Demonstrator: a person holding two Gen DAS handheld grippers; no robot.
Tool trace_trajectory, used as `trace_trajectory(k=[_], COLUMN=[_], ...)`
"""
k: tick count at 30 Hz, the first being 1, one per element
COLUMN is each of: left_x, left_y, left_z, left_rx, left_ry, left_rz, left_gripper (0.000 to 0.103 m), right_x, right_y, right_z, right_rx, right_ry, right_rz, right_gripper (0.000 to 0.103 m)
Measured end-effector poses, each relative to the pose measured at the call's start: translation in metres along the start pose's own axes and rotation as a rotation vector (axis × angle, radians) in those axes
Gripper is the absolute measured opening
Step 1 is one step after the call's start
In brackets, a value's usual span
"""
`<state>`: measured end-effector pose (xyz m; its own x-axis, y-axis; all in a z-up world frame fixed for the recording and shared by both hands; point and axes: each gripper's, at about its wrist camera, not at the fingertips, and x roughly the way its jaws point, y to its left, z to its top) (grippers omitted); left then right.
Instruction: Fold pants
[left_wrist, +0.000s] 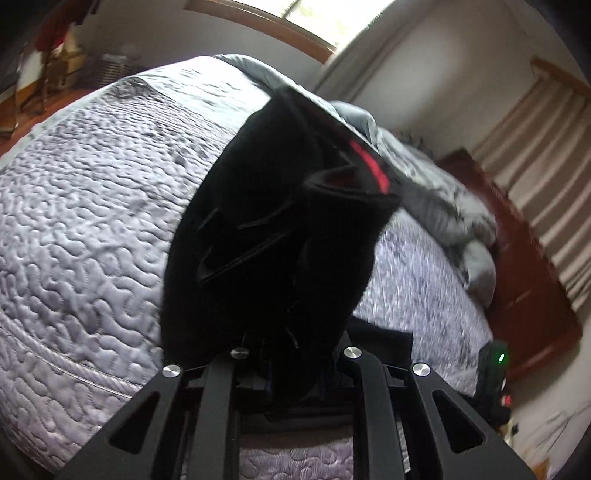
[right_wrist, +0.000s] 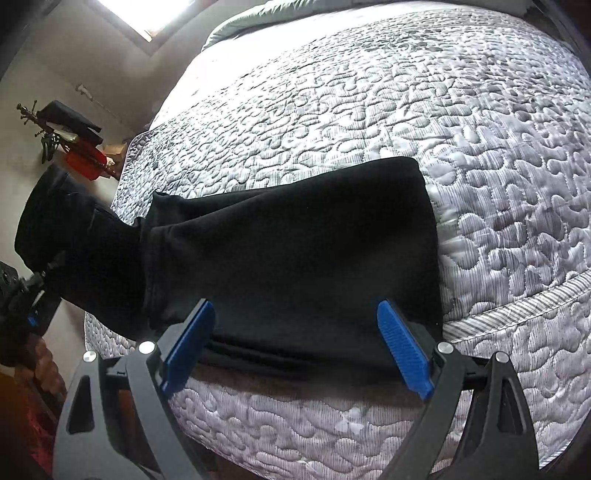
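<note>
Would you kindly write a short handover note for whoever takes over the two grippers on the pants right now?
Left gripper: shut on one end of the black pants, lifted off the bed.
Right gripper: open, empty, hovering over the folded part at the bed's near edge.
Pants: the main part lies flat in layers on the quilted cover; the rest hangs from the left gripper to the left of it.
Done: a first fold seems to be in place.
Left: probably bring the lifted end over the flat part, release, smooth it.
</note>
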<state>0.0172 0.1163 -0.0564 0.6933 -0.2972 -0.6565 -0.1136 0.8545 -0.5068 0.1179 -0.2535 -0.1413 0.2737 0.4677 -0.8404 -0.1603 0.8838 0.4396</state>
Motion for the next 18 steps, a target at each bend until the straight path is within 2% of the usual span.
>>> trace_trajectory(k=[6, 8, 10, 12, 15, 17, 18], left_x=[0.026, 0.038, 0.052, 0.061, 0.054, 0.040, 0.033], left_y=[-0.029, -0.037, -0.043, -0.048, -0.052, -0.047, -0.041], left_z=[-0.022, -0.030, -0.039, -0.048, -0.053, -0.048, -0.044], left_rx=[0.081, 0.113, 0.130, 0.136, 0.142, 0.124, 0.116], left_ry=[0.094, 0.141, 0.221, 0.287, 0.308, 0.282, 0.254], left_rz=[0.009, 0.004, -0.044, -0.087, -0.114, -0.136, -0.116], left_gripper=[0.019, 0.025, 0.046, 0.048, 0.049, 0.056, 0.061], right_x=[0.000, 0.001, 0.003, 0.006, 0.008, 0.010, 0.010], right_y=[-0.001, -0.002, -0.002, -0.003, -0.003, -0.002, -0.001], right_z=[0.000, 0.000, 0.000, -0.001, -0.002, -0.003, -0.003], right_rx=[0.001, 0.005, 0.009, 0.012, 0.011, 0.005, 0.002], right_ry=[0.002, 0.006, 0.012, 0.016, 0.021, 0.030, 0.029], right_rz=[-0.005, -0.006, -0.011, -0.012, -0.016, -0.026, -0.033], right_gripper=[0.089, 0.089, 0.089, 0.089, 0.089, 0.089, 0.089])
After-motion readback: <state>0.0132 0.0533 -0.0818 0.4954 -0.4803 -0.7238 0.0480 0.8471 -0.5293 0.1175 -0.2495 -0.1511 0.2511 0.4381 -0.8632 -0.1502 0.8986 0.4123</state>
